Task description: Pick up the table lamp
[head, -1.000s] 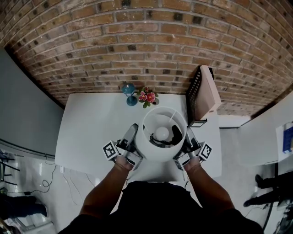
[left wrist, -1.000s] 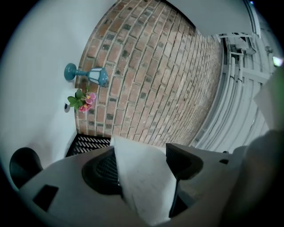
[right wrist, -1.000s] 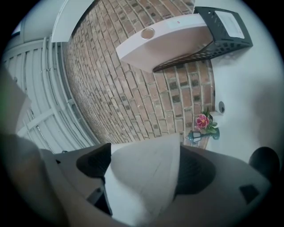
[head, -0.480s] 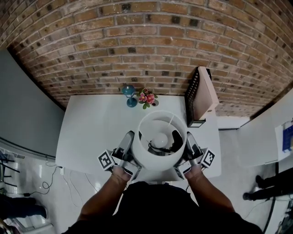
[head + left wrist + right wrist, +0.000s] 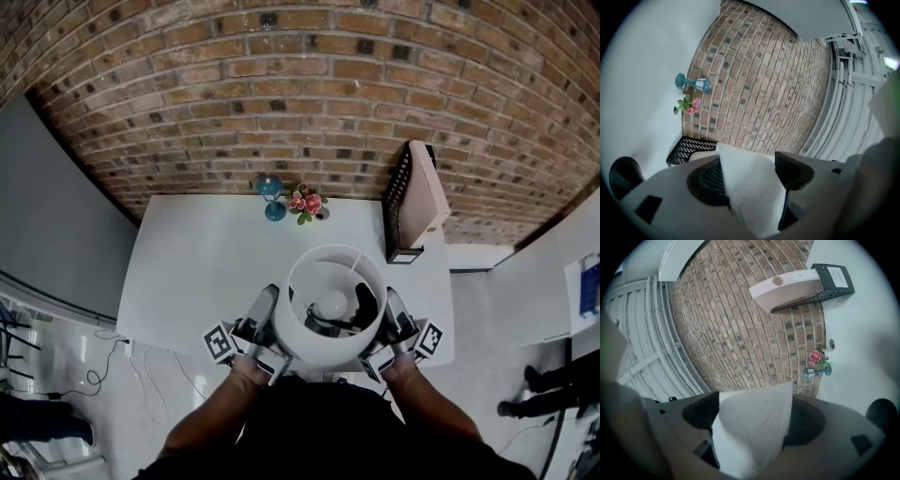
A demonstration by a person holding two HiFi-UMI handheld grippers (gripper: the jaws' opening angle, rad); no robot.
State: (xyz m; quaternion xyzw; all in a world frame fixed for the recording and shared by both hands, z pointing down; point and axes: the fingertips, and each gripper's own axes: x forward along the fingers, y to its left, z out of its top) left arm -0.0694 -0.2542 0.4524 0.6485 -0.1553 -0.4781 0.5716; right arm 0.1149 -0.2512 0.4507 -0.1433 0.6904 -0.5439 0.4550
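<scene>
The table lamp shows from above in the head view as a white drum shade (image 5: 330, 349) with the bulb (image 5: 331, 303) inside it. It hangs over the near edge of the white table (image 5: 206, 272), close to my body. My left gripper (image 5: 270, 317) is shut on the shade's left wall and my right gripper (image 5: 388, 317) on its right wall. In the left gripper view the white shade wall (image 5: 757, 201) sits pinched in the left gripper (image 5: 751, 171). The right gripper view shows the shade wall (image 5: 750, 437) clamped in the right gripper (image 5: 754, 414). The lamp's base is hidden under the shade.
At the table's far edge stand a blue goblet (image 5: 273, 197) and a small pot of pink flowers (image 5: 306, 202). A black mesh rack holding a beige box (image 5: 414, 197) stands at the far right against the brick wall. Cables lie on the floor (image 5: 103, 366) to the left.
The lamp and both grippers have come toward me, from over the table's middle to its near edge, and the shade looks slightly larger. Both grips are unchanged.
</scene>
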